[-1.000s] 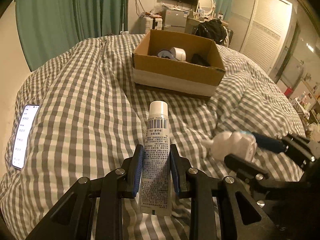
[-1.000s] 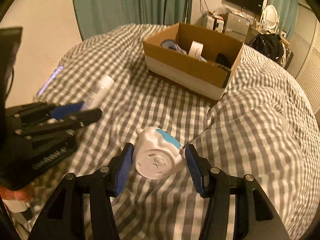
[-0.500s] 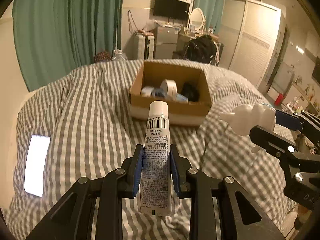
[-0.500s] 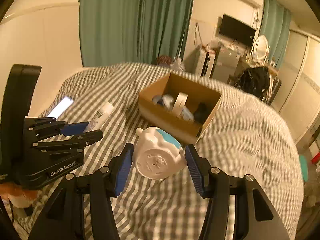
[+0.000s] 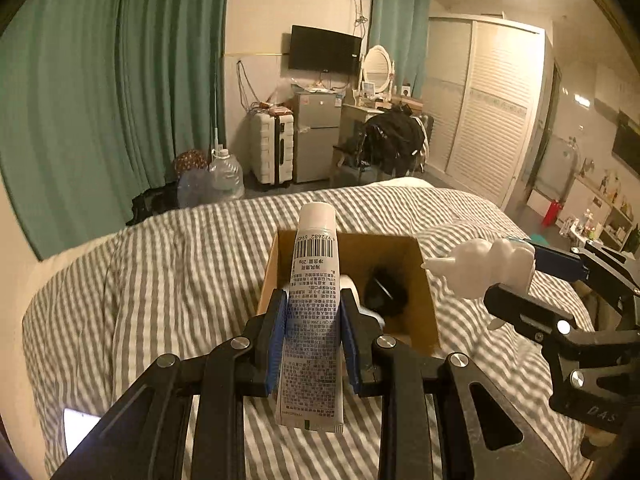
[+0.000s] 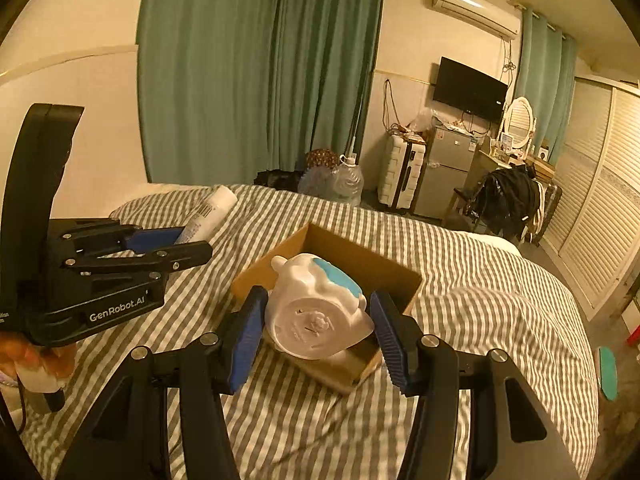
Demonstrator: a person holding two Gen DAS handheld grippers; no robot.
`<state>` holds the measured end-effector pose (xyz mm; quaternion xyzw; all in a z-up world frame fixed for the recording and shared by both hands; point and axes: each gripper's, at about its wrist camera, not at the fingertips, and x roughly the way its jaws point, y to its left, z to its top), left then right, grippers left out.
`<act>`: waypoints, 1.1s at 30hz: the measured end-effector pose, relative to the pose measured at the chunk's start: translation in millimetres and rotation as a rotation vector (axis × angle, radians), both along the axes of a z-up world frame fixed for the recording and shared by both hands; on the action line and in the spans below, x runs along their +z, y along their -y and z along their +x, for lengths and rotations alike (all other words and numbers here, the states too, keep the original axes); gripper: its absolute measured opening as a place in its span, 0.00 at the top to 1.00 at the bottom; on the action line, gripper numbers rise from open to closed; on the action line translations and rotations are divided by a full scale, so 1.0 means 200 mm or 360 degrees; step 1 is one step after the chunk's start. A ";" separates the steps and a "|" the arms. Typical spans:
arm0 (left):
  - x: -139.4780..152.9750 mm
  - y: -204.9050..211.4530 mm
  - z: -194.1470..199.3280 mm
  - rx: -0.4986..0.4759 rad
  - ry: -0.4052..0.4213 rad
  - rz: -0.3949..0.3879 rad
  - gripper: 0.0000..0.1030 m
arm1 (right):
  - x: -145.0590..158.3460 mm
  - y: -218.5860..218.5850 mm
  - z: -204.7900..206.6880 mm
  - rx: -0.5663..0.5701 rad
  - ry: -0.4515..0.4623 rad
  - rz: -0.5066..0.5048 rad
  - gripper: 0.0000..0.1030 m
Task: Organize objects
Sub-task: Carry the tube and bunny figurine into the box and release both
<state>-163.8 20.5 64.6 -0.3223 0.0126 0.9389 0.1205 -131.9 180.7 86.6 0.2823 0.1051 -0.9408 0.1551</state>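
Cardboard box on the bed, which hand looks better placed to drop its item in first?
Probably the left. Its claw holds the white tube lined up over the cardboard box opening. The right claw grips the white figurine near the box's front corner.

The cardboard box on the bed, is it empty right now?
No, the cardboard box already holds a black object and something white beside it.

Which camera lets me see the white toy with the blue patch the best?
The right wrist view. There the white figurine sits big and close between the right gripper pads, showing its round base and blue patch. The left wrist view shows it only from the side, small, near the picture's right edge, blue barely showing.
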 end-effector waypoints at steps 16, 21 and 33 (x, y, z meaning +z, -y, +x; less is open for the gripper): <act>-0.33 -0.21 -0.69 -0.0093 0.0096 -0.0071 0.75 | -0.22 -0.04 -0.80 -0.0042 0.0103 -0.0024 0.49; -0.53 -0.27 -0.76 -0.0193 0.0193 -0.0138 0.75 | -0.44 -0.06 -1.01 -0.0015 0.0293 -0.0074 0.48; -0.66 -0.25 -0.74 -0.0195 0.0262 -0.0174 0.71 | -0.63 -0.18 -1.06 -0.0106 0.0380 -0.0106 0.48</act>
